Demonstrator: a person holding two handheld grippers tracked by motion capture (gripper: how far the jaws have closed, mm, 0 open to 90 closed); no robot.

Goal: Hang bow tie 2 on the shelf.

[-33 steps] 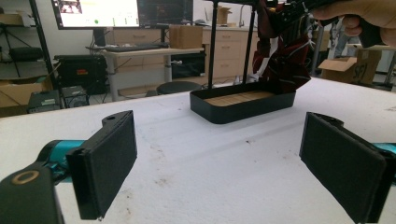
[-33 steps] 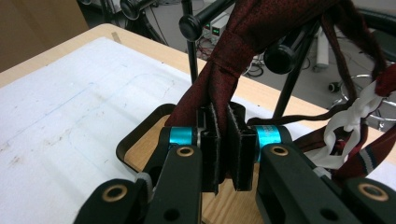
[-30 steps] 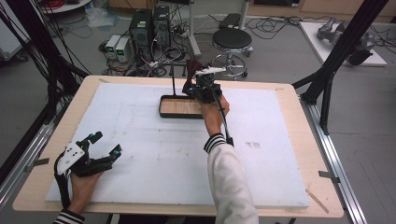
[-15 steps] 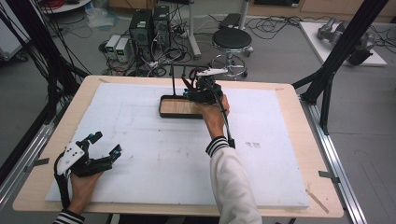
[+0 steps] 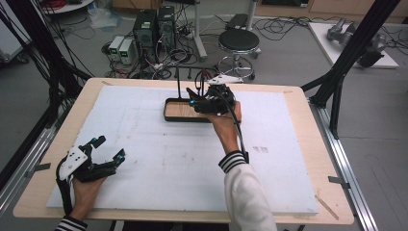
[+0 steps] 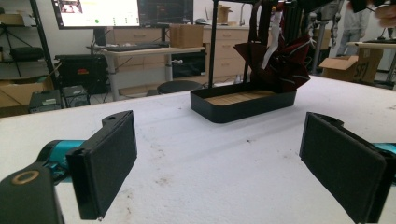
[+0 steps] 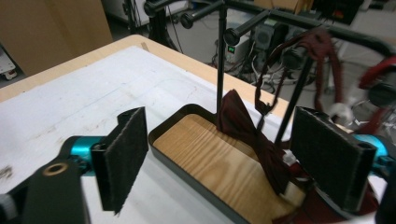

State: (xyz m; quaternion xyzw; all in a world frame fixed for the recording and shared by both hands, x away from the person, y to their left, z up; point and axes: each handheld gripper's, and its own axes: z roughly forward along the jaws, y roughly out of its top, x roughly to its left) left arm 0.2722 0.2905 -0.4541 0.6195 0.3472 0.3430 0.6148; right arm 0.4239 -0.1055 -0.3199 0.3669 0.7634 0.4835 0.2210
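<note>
Bow tie point(image 7: 254, 135), dark maroon, is hanging by its strap from the black stand point(image 7: 219, 56) and drooping into the wood-floored tray point(image 7: 205, 154) at the far middle of the table point(image 5: 298, 103); in the left gripper view it is showing as a dark red bundle point(image 6: 280, 60) over the tray's right end. I am judging the hanging as done, with only the pull-back of my hand left. My right gripper point(image 7: 219, 158) is standing wide open just near of the tray, pads on either side of the tie but pressing on nothing. Its jaws have just been opening: a second ago they were closed at the stand, and now they are spread, with my right hand point(image 5: 223, 122) shifted slightly to the near side. My left gripper point(image 5: 103, 151) is resting open and empty at the near left of the table, unchanged from the earlier frames.
</note>
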